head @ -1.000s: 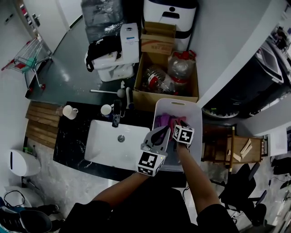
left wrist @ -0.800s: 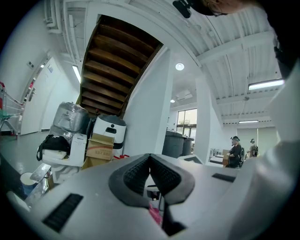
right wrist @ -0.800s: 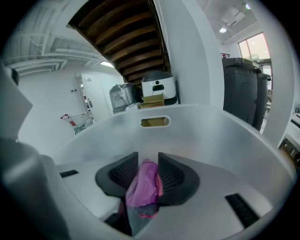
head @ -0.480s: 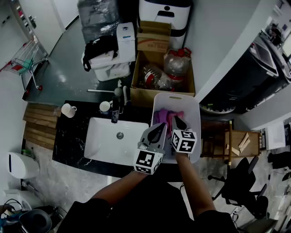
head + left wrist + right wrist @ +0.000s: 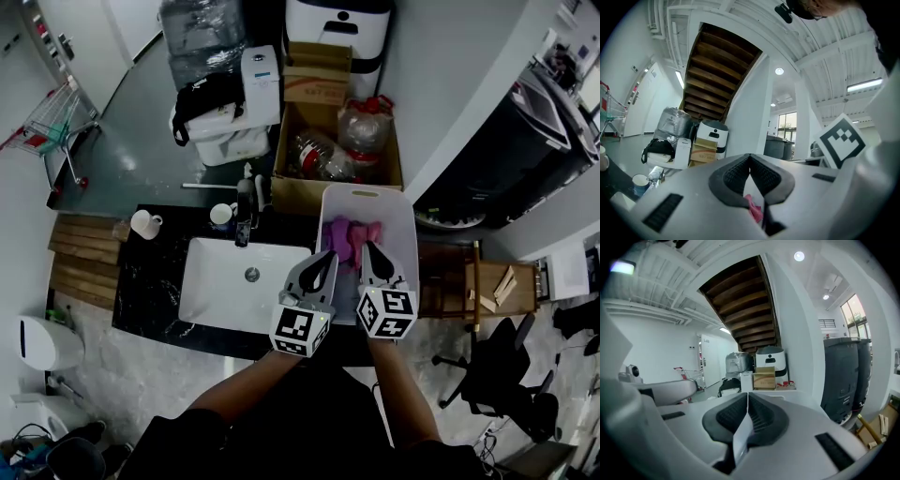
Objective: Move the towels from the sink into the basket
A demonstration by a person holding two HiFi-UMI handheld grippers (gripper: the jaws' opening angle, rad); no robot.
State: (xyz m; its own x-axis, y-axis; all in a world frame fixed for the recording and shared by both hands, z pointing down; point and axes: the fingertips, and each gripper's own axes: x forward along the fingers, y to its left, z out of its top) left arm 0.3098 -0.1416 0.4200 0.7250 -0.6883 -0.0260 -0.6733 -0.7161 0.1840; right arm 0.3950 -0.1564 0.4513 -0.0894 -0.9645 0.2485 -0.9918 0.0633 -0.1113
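Nearest the person, two forearms reached out over the counter edge, one gripper in each hand. The left gripper (image 5: 327,258) hung above the seam between sink and basket, its jaws closed tip to tip. A fleck of pink cloth (image 5: 754,208) showed in the gap below the pads, and whether it was caught there or only seen through could not be told. Just beside it, the right gripper (image 5: 368,249) hung over the near half of the basket; its jaws had just been closing and now met, with nothing between them. The towels (image 5: 345,236) lay in the one white basket (image 5: 367,191), bunched in its middle towards the far end. Purple and pink folds could be told apart, but their number could not. The heap spread roughly across the basket's width, while the basket's own long axis ran away from the person. To its left, the single white sink (image 5: 202,281) held no towel. Both sat in a black speckled countertop (image 5: 150,281), with one faucet (image 5: 246,211) and two mugs (image 5: 144,226) along its far edge. Beyond, on a grey floor (image 5: 141,150), stood one cardboard box (image 5: 295,199) of large plastic bottles (image 5: 323,155), and far left one shopping cart (image 5: 58,111).
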